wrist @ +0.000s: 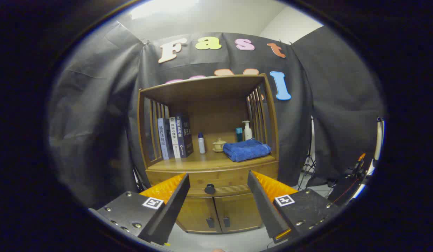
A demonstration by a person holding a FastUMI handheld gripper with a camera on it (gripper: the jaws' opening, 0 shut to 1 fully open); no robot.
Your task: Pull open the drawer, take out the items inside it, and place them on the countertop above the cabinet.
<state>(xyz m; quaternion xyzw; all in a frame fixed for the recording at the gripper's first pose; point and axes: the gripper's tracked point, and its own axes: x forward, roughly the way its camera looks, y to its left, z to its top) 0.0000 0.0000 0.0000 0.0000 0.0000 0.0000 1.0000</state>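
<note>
My gripper (216, 196) is spread wide, nothing between the fingers (174, 201), not touching anything. It's aimed straight at the cabinet (211, 196), held off from it.

Drawer (216, 178) is shut, front flush with the cabinet face. Its dark round knob (209, 189) sits centred in the gap between my fingers, beyond the tips. Can't see what's in the drawer from here.

Below the drawer: two small doors (220, 211), side by side, both shut, each with a small dark handle near the middle seam.

Worktop (202, 162) above the drawer sits under a wooden hutch with slatted sides and a flat top. On it:
- books (175, 137) standing upright at the left, against the slats
- small white bottle (201, 143) with a blue cap, just right of the books
- small lidded cup (219, 145) on a saucer, right of the bottle
- folded blue towel (246, 149) at the right front, near the worktop edge
- teal bottle (239, 134) and white pump bottle (248, 131) upright behind the towel, side by side

Black cloth wall (97, 122) behind and around the cabinet. A tripod leg (309, 162) stands on the floor at the right, by the cloth.
</note>
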